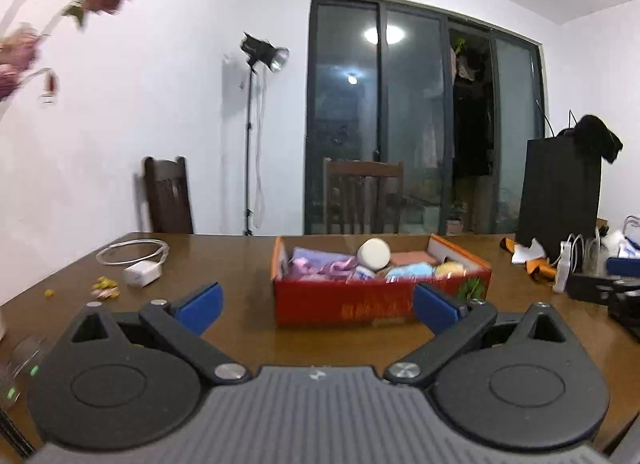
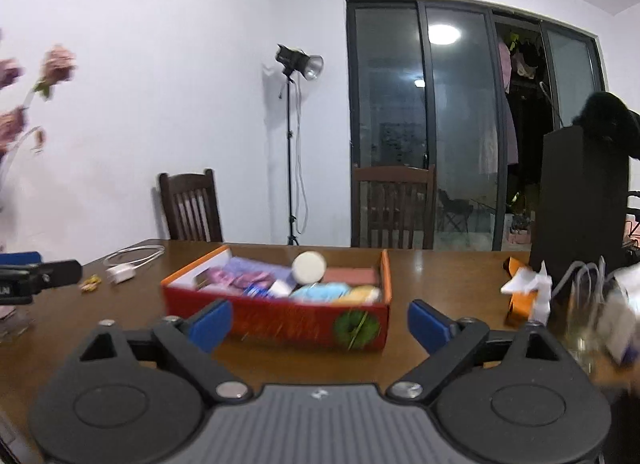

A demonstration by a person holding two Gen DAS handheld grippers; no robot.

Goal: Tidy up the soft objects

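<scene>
1. In the middle of the brown counter (image 1: 248,264) sits the red box (image 1: 360,304) with orange flaps, and it already looks pretty full: a purple cloth (image 1: 316,260), a white roll (image 1: 374,254), a pink pad (image 1: 412,258), a light blue fluffy thing (image 1: 410,272) and a yellow fluffy thing (image 1: 450,269) are all inside it.

2. The left hand-held gripper (image 1: 318,304) has its 2 blue pads spread wide with nothing between them. It hangs over the counter just short of the box's near wall.

3. Same story on the right hand-held gripper (image 2: 320,322): jaws wide apart, empty, pointed at the box from the near side.

4. So most of the sorting looks done, I'd say. What might be left is the orange and white plush (image 1: 528,258) lying on the counter off to the right, next to the black paper bag (image 1: 560,192). It's blurry in both views, so I can't swear it's a soft toy, but it looks like one.

5. Other stuff is clearly not part of the job: a white charger with cable (image 1: 138,264) at the far left of the counter, plus some small yellow scraps (image 1: 105,288) near it.

6. If that plush is the last item, the right gripper is the closer one and would need to swing right to reach it. Both frames have motion blur, so small details are shaky.
</scene>
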